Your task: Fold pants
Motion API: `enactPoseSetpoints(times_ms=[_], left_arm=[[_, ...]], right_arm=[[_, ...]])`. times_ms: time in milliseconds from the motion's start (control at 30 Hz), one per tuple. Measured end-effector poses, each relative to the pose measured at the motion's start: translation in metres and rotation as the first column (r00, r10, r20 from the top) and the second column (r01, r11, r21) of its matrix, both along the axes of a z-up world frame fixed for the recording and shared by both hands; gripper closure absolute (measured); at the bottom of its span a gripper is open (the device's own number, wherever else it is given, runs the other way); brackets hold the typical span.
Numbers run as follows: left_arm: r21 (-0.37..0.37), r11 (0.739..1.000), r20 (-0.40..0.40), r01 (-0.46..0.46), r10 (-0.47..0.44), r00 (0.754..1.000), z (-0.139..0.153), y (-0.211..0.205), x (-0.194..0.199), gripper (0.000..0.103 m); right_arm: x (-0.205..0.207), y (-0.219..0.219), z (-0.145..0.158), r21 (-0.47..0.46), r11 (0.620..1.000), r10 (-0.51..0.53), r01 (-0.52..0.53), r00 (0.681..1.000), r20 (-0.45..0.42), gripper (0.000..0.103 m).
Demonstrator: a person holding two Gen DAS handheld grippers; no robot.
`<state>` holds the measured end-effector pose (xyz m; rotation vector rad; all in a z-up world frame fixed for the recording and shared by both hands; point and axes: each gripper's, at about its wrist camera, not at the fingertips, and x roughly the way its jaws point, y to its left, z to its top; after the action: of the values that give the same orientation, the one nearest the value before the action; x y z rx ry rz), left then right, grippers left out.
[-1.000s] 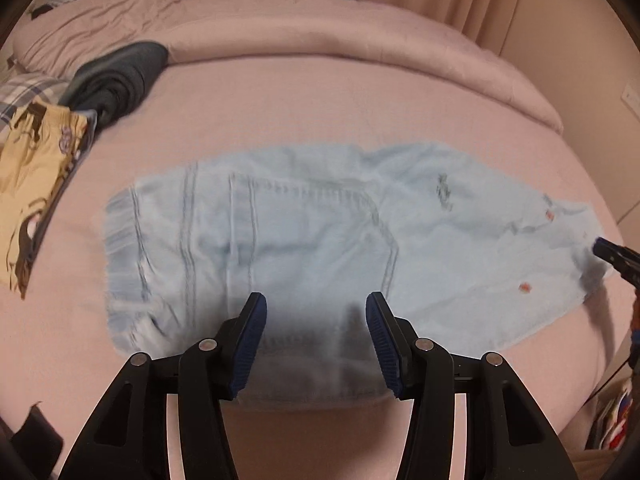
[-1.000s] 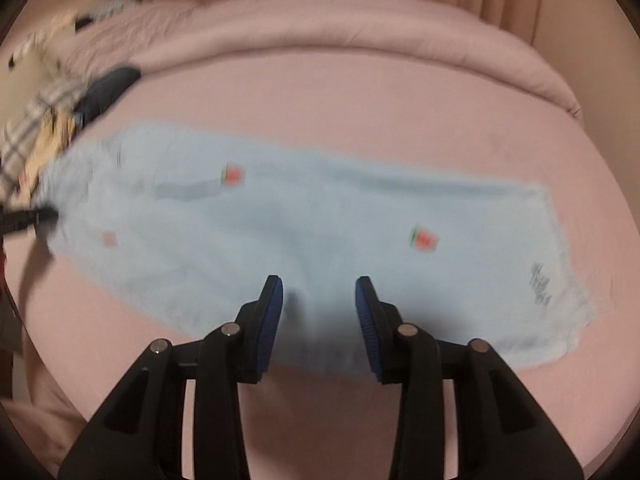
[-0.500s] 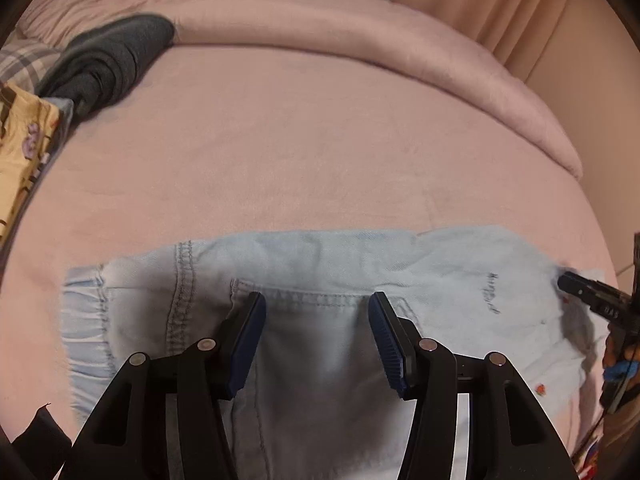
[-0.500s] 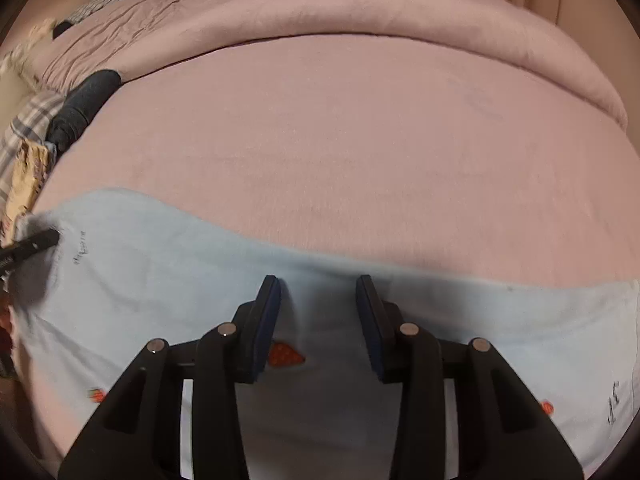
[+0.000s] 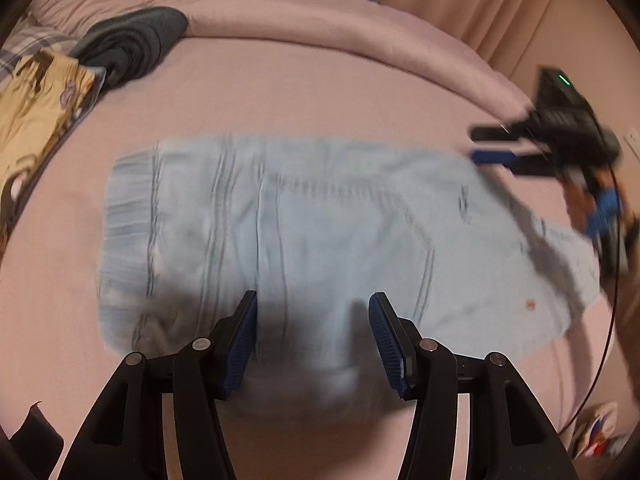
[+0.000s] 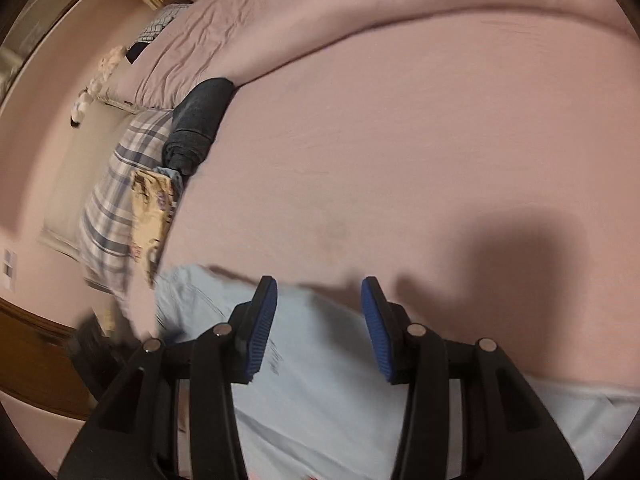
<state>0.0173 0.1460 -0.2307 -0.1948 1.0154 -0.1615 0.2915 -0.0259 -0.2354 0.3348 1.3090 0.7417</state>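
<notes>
Light blue denim pants (image 5: 304, 232) lie flat across the pink bed, waistband to the left, legs running right. My left gripper (image 5: 313, 340) is open and empty, hovering over the pants' near edge. My right gripper (image 6: 319, 322) is open and empty above the pants (image 6: 328, 392), which fill the bottom of the right wrist view. The right gripper also shows in the left wrist view (image 5: 496, 146) at the far right, above the leg end, jaws apart.
A rolled dark grey garment (image 5: 132, 46) and a yellow printed garment (image 5: 36, 112) lie at the bed's left edge, next to a plaid cloth (image 6: 116, 200). A bunched pink duvet (image 5: 320, 12) runs along the back. A wooden bed edge (image 6: 32, 360) is at left.
Both grippers have pulled back and up from the pants. The right gripper has swung left to the leg end. The pants lie flat and spread out.
</notes>
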Motion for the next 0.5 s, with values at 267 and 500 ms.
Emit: enactPoseSetpoints(times_ms=[267, 500], left_arm=[[-0.004, 0.999, 0.009, 0.038, -0.038, 0.999, -0.002, 0.010, -0.009, 0.049], [0.007, 0.999, 0.020, 0.050, -0.050, 0.999, -0.002, 0.010, -0.008, 0.049]], right_arm=[[-0.049, 0.016, -0.007, 0.122, 0.971, 0.219, -0.206, 0.971, -0.097, 0.067], [-0.089, 0.012, -0.035, 0.172, 0.966, 0.227, -0.195, 0.955, -0.189, 0.066]])
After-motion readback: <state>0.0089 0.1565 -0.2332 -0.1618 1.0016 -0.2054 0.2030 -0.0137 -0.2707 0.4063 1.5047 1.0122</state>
